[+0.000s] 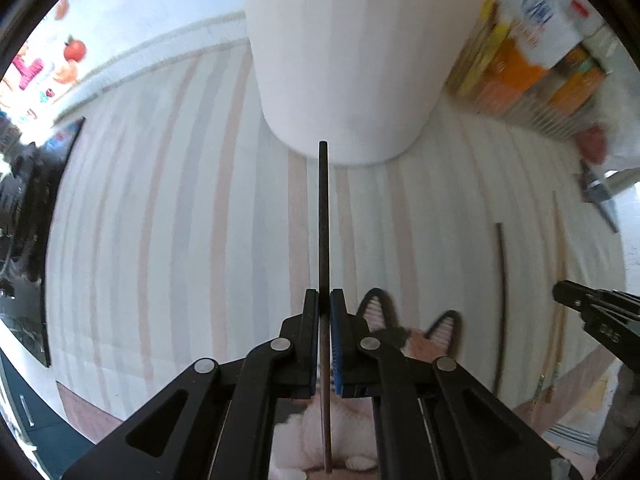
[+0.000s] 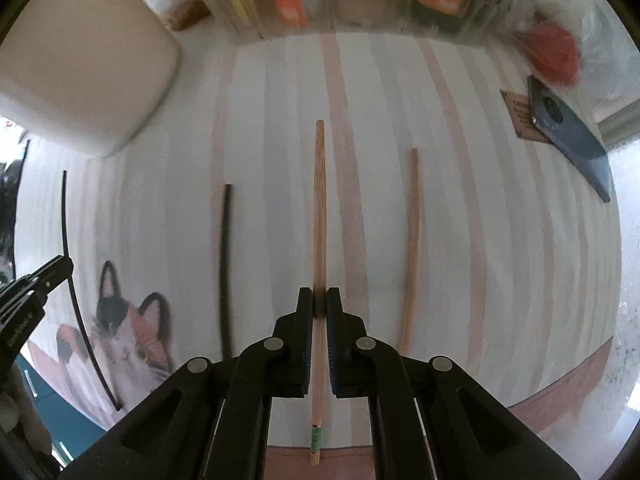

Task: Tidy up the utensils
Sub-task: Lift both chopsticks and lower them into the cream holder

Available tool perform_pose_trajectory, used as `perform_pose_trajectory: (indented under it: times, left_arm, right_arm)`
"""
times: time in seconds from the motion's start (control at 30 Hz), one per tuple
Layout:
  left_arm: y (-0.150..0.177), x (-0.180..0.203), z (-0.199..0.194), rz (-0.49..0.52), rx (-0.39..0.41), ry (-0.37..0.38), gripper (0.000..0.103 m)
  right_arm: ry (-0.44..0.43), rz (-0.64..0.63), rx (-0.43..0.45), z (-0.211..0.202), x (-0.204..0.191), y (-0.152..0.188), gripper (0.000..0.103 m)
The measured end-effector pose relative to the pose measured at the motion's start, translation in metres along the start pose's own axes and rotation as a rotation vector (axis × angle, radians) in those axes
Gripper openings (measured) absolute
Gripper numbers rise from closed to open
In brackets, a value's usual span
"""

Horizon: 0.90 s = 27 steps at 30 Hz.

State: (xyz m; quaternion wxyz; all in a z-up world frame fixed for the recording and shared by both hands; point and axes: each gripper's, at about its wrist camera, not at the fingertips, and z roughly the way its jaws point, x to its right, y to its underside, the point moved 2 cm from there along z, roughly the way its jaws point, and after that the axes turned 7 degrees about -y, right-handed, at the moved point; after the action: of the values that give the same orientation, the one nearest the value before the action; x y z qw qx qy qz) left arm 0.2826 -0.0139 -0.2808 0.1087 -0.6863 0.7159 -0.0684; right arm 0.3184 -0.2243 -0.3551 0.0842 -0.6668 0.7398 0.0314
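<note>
The left gripper [image 1: 324, 300] is clamped on a thin black chopstick [image 1: 323, 216] pointing at the tall white cylindrical holder [image 1: 352, 60] by the striped tablecloth's [image 1: 180, 200] far edge. The right gripper [image 2: 319, 304] pinches a pale bamboo chopstick [image 2: 319, 208], seemingly just lifted. Raise each tip above the rim before lowering. Four chopsticks: two black, two bamboo; one loose black chopstick [image 2: 226, 264] and one loose bamboo chopstick [image 2: 412, 248] lie mid-cloth.

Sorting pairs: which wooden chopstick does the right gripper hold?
The right gripper grips the green-banded wooden chopstick; the plain wooden chopstick lies free on its right.
</note>
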Motion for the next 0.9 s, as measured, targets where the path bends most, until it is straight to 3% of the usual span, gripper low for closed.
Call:
perform_pose_trajectory:
  times: [0.2,0.5,0.67,0.9]
  left_arm:
    - [0.008,-0.014,-0.047,-0.036,0.095,0.066,0.003]
    - [-0.013,-0.024,-0.117,-0.063,0.264,0.136,0.002]
    - [-0.034,-0.029,-0.17,-0.053,0.399,0.154,0.002]
    - [-0.059,-0.036,-0.228,-0.051,0.518,0.208,0.002]
  right_arm:
    - [-0.02,-0.021,0.072,-0.03,-0.004,0.001,0.007]
    - [-0.092,-0.053,0.227,-0.104,-0.005,0.021,0.007]
    - [-0.127,-0.078,0.331,-0.145,-0.023,0.006,0.007]
    - [-0.201,-0.076,0.484,-0.205,-0.048,-0.035,0.007]
